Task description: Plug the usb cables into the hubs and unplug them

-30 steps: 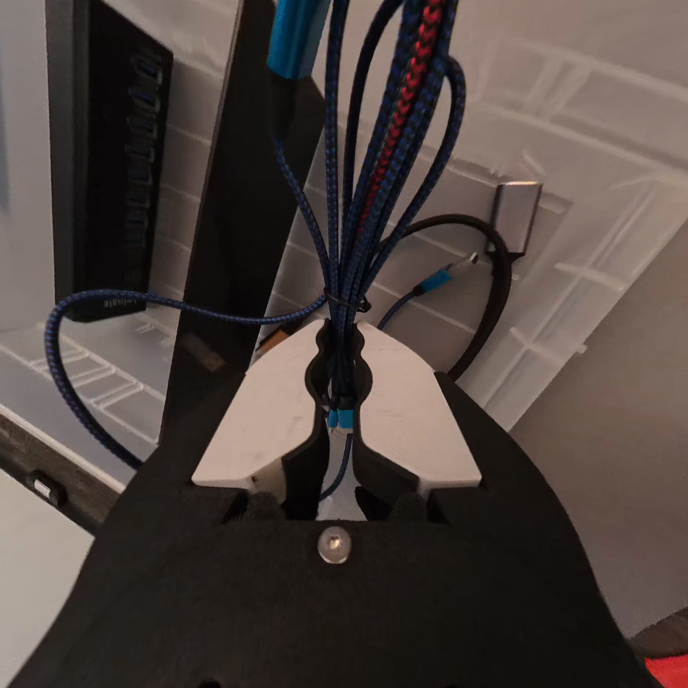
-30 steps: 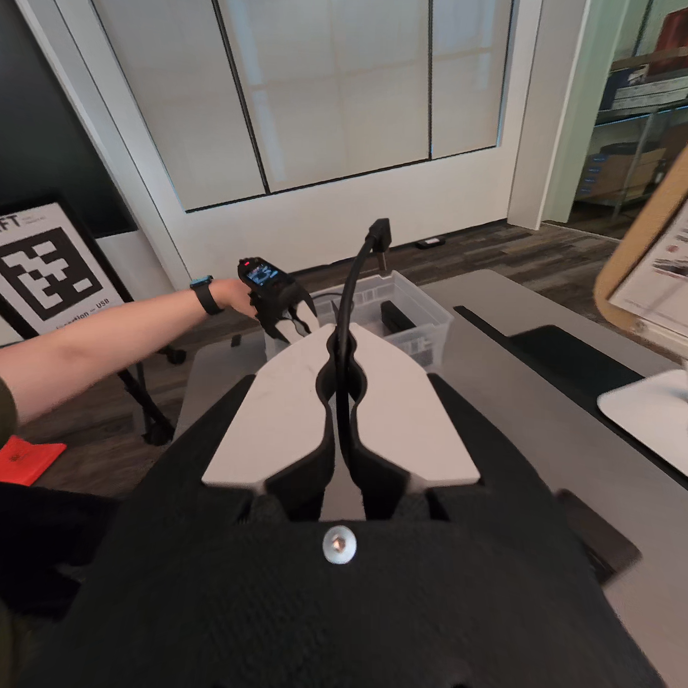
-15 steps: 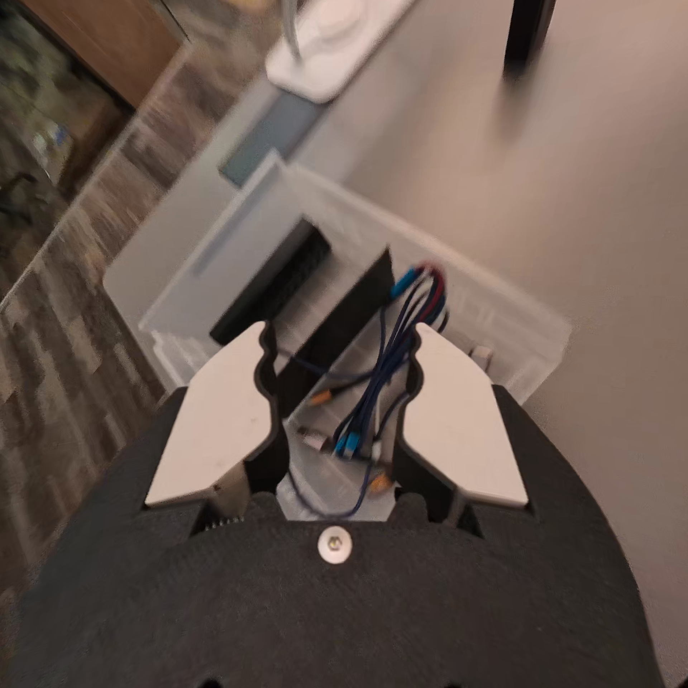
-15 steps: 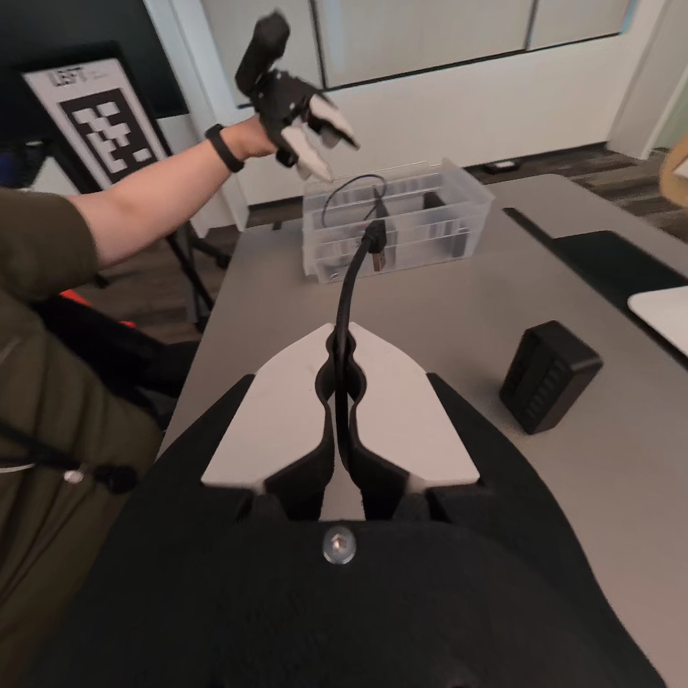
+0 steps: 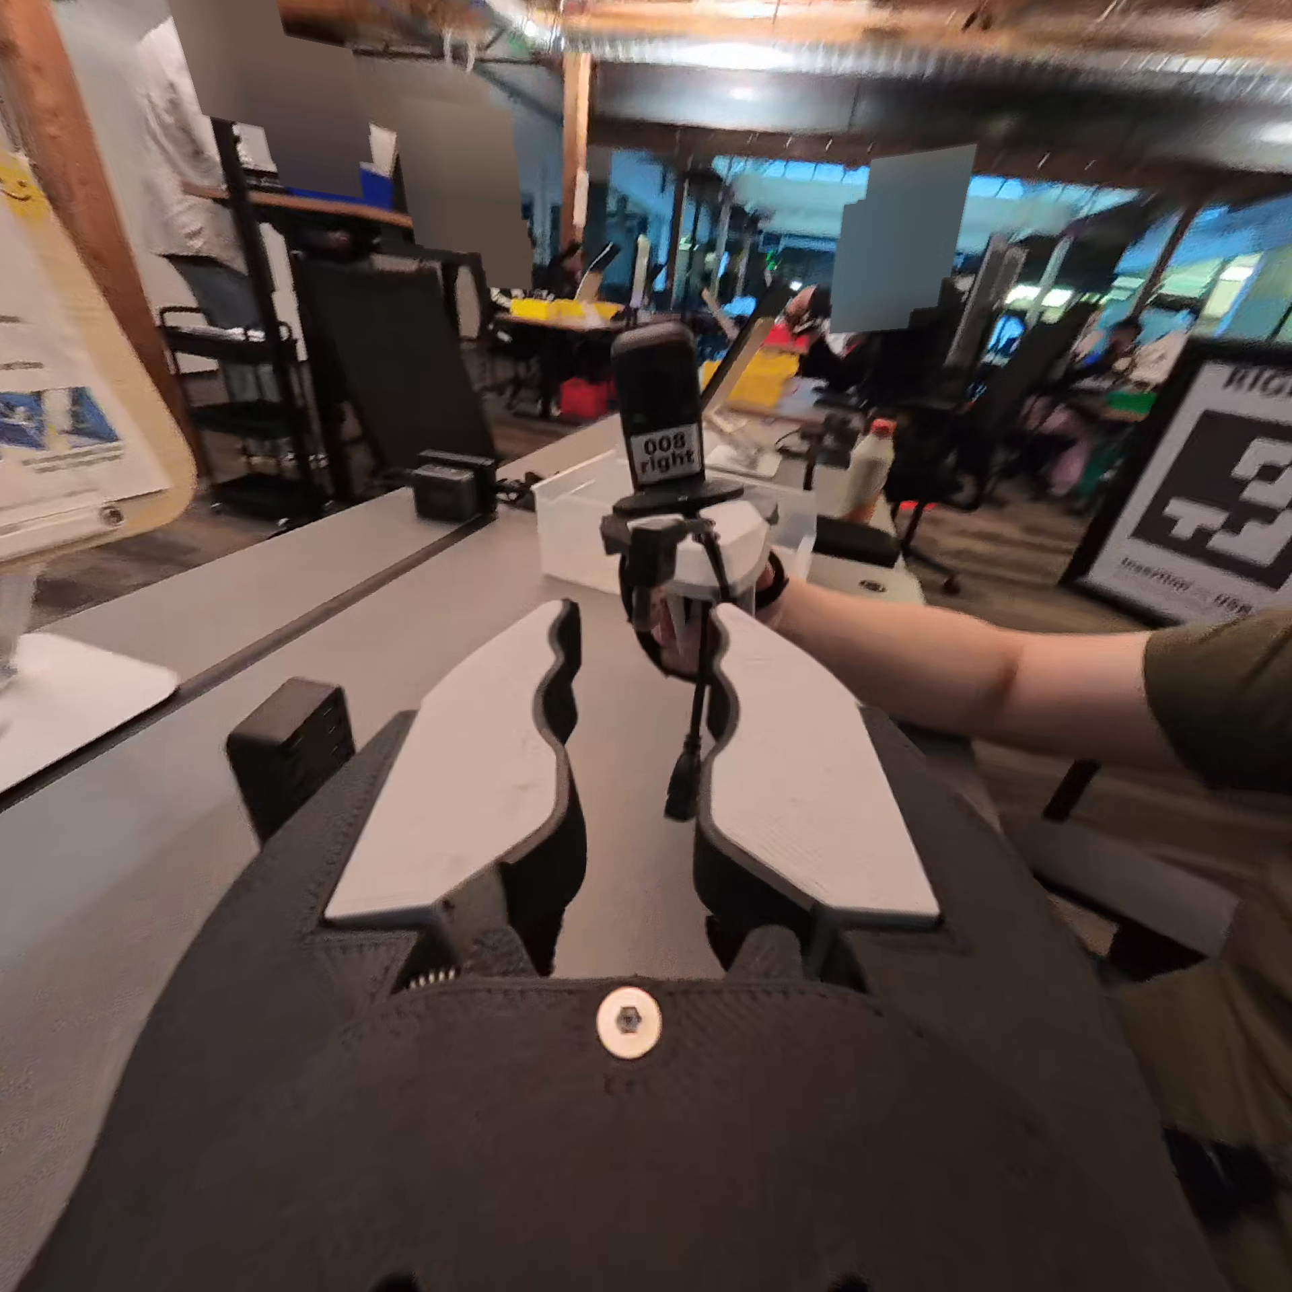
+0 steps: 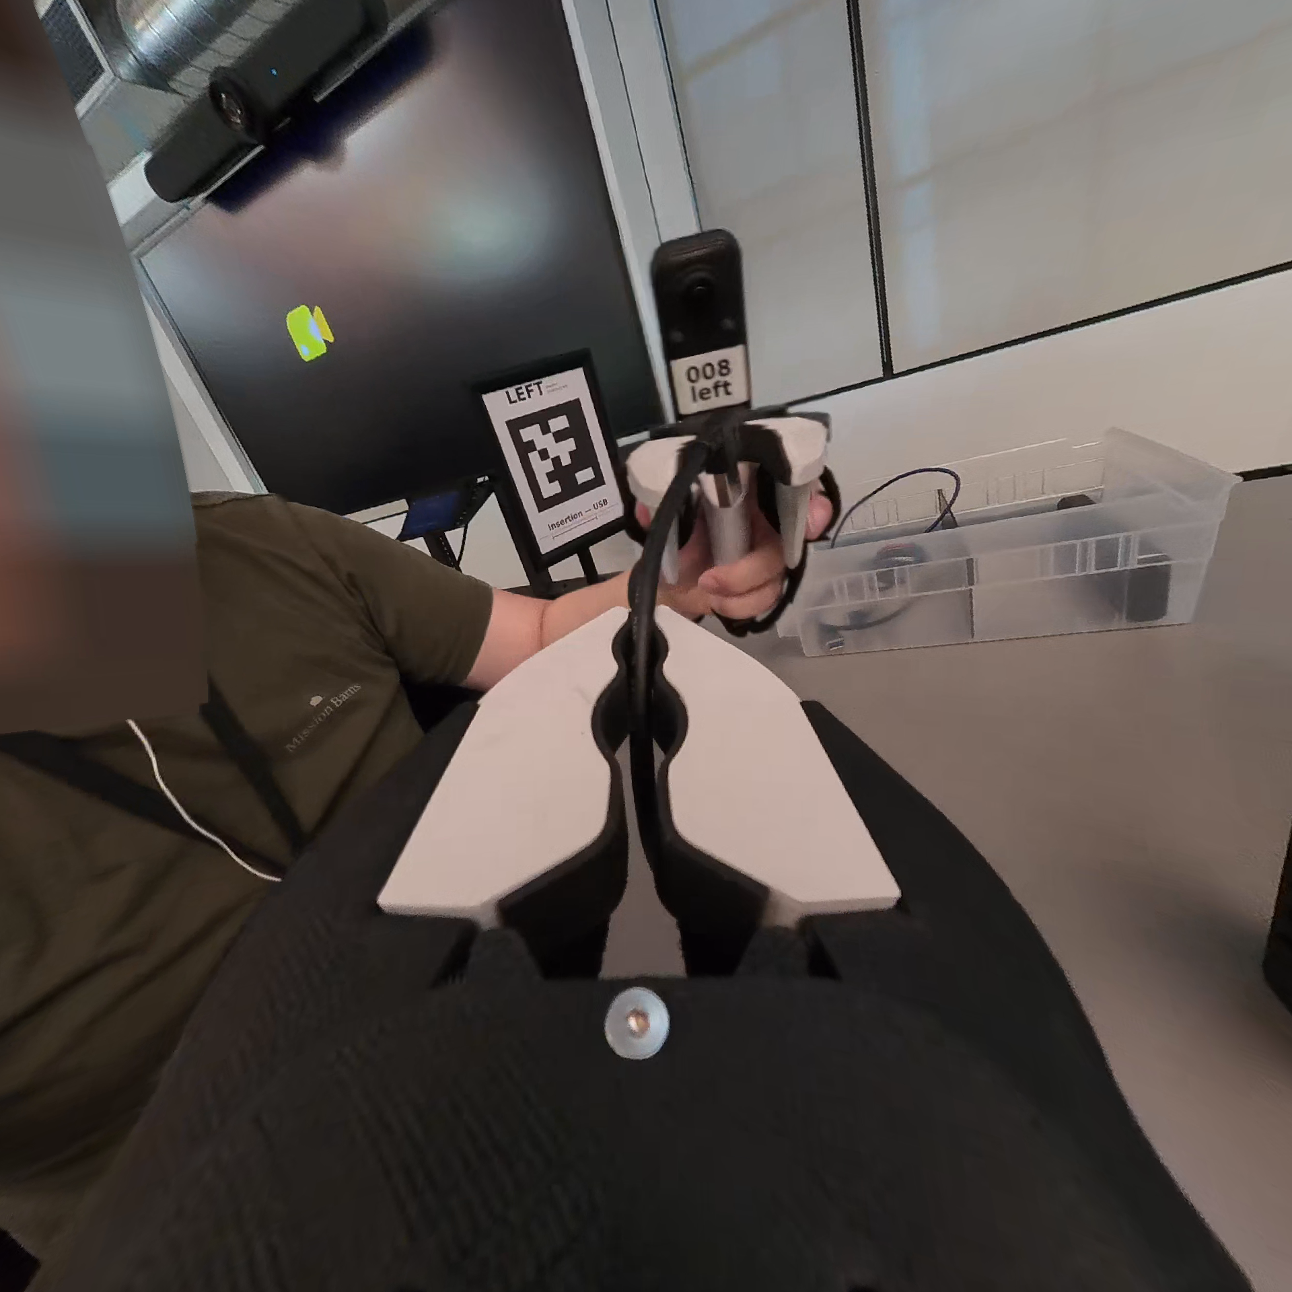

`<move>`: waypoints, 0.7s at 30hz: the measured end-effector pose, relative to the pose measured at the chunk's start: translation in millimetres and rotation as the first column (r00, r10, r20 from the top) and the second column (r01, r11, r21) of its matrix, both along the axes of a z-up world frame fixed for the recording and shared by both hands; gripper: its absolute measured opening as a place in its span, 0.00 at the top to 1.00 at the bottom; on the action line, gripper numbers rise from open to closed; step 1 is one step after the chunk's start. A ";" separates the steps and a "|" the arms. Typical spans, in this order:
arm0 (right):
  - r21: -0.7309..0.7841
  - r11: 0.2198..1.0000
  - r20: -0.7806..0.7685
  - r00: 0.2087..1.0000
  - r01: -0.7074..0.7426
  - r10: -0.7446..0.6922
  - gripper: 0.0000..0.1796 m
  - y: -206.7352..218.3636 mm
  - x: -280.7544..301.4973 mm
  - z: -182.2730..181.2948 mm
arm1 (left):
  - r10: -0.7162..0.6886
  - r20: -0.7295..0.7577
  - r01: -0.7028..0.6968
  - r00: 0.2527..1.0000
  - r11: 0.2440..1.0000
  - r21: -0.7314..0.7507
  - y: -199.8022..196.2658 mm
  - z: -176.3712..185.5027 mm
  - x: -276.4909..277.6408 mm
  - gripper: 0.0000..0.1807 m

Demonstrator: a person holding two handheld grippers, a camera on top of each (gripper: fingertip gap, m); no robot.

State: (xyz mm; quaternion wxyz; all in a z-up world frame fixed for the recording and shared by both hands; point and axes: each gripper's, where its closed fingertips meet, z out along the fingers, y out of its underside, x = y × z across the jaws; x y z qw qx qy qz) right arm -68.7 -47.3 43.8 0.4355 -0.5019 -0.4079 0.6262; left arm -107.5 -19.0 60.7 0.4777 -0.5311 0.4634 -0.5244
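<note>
A: Why does the right hand-held gripper (image 6: 640, 629) hold the thin black USB cable (image 6: 647, 559) so?

B: Its white fingers are closed on the cord, so the plug (image 5: 684, 772) hangs free between the parted fingers of the empty left hand-held gripper (image 5: 643, 622); I judge a handover.

A: Is there room?

B: Yes. The black box-shaped hub (image 5: 290, 744) stands near the grey bench (image 5: 280, 615) edge, and the clear plastic bin (image 6: 1049, 559) lies well apart.
</note>
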 end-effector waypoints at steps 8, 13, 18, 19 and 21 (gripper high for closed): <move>0.011 1.000 0.041 0.999 0.019 -0.020 1.00 6.7 2.7 -9.4 | -0.129 -0.033 0.131 0.991 0.989 0.073 -9.4 -0.3 11.0 0.98; 0.305 0.910 0.163 0.926 0.282 -0.341 0.81 32.1 10.6 -6.1 | 0.014 -0.253 0.061 0.967 0.957 0.285 -4.3 -23.3 12.3 0.98; 0.703 0.686 0.316 0.781 0.190 -0.539 0.83 12.8 -19.3 -0.2 | 0.106 -0.373 0.071 0.922 0.899 0.431 -6.6 -46.1 17.9 0.98; 0.718 0.677 0.355 0.749 0.166 -0.560 0.83 13.0 -22.4 -5.1 | 0.102 -0.380 0.082 0.919 0.894 0.440 -8.8 -48.7 19.2 0.98; 0.710 0.687 0.378 0.739 0.156 -0.558 0.87 11.4 -27.5 -9.5 | 0.097 -0.387 0.094 0.917 0.890 0.446 -12.2 -51.9 20.9 0.98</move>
